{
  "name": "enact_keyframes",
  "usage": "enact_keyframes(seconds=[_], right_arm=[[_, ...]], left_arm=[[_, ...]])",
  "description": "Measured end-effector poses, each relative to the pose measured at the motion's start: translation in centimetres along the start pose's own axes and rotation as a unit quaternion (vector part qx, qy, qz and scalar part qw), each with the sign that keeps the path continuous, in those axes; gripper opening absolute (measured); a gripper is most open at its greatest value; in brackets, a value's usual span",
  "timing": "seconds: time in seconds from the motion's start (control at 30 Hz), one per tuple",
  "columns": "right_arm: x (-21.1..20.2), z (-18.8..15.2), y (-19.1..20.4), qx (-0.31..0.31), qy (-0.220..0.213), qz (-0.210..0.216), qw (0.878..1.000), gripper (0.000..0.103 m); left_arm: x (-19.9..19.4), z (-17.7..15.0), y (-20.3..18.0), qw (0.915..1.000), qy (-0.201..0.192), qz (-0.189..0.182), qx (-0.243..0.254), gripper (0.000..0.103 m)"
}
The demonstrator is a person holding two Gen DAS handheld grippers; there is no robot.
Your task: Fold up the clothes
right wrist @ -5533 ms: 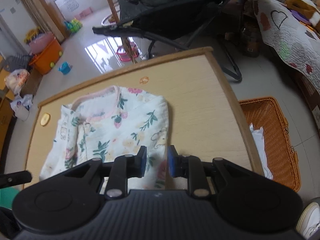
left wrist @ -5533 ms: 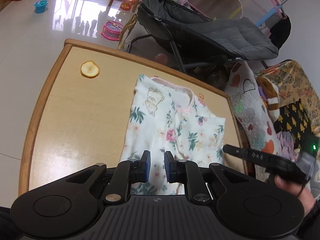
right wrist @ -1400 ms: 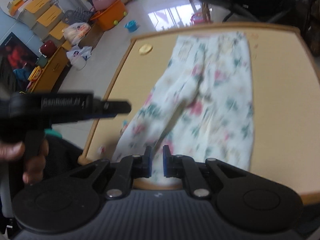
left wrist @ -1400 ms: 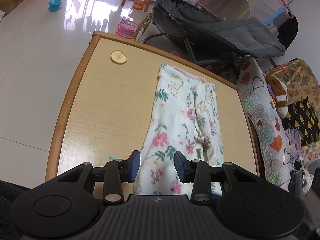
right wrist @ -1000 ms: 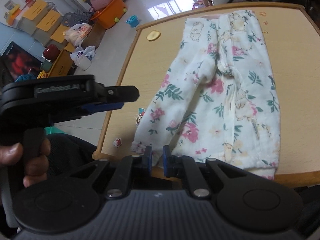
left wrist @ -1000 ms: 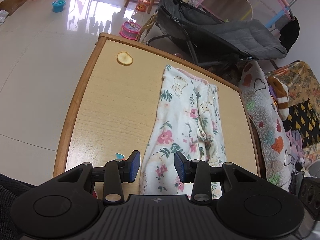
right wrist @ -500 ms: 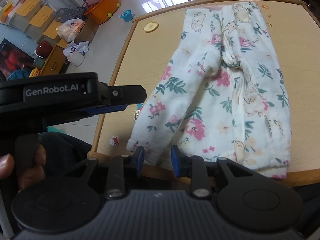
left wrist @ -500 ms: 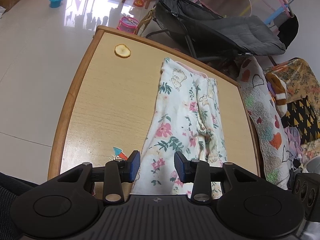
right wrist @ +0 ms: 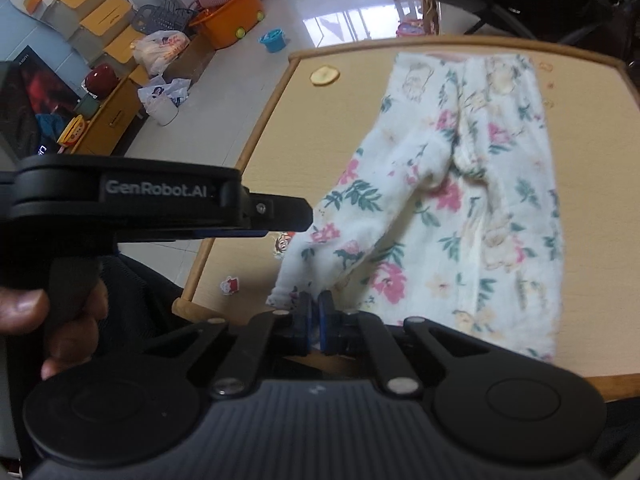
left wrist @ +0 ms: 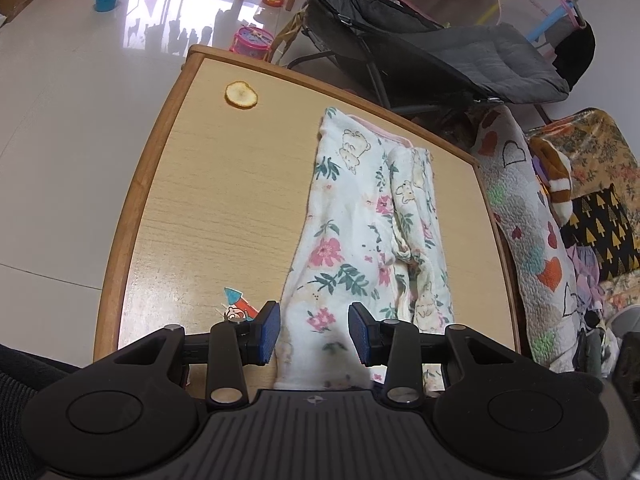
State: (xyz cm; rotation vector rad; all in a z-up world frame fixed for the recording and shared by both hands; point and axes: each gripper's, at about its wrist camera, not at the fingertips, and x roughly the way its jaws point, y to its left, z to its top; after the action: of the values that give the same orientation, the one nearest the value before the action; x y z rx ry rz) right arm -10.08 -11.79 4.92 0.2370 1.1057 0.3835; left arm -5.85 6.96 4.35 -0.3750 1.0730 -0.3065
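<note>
A white floral baby garment (left wrist: 360, 220) lies lengthwise on the wooden table (left wrist: 200, 200), its sides folded in toward the middle. My left gripper (left wrist: 314, 332) hovers open over the near hem, one blue pad on each side of the cloth and neither pressing it. In the right wrist view the garment (right wrist: 460, 200) runs away from me. My right gripper (right wrist: 314, 320) is at its near-left hem corner, its jaws closing to almost together with the cloth edge pinched between them. The left gripper (right wrist: 296, 220) shows side-on at the left, held by a hand (right wrist: 24, 308).
A round yellow sticker (left wrist: 241, 95) and a rocket sticker (left wrist: 236, 300) are on the tabletop left of the garment. A dark stroller (left wrist: 440, 52) stands beyond the far edge, and a heart-patterned quilt (left wrist: 520, 220) lies along the right side. Toys and storage boxes (right wrist: 228, 20) sit on the floor.
The right jaws, apart half a second ago, have come together on the garment's near-left hem corner. The left gripper has stayed open over the near hem.
</note>
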Motion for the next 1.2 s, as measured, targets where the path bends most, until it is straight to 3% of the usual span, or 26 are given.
enact_keyframes(seconds=[0.5, 0.7, 1.0, 1.2], right_arm=[[-3.0, -1.6, -1.6, -0.003, -0.018, -0.043, 0.999, 0.004], [-2.3, -2.0, -2.8, 0.016, 0.001, -0.065, 0.998, 0.004], [-1.1, -2.4, -4.2, 0.024, 0.026, -0.069, 0.997, 0.005], [-3.0, -1.3, -4.6, 0.019, 0.024, -0.057, 0.998, 0.009]], left_arm=[[1.3, -0.4, -1.7, 0.9992, 0.027, 0.0, 0.03, 0.041], [2.3, -0.2, -2.4, 0.9981, 0.043, 0.002, 0.043, 0.041], [3.7, -0.7, -3.3, 0.9957, 0.061, 0.007, 0.07, 0.041], [4.6, -1.1, -3.6, 0.9937, 0.075, 0.018, 0.082, 0.041]])
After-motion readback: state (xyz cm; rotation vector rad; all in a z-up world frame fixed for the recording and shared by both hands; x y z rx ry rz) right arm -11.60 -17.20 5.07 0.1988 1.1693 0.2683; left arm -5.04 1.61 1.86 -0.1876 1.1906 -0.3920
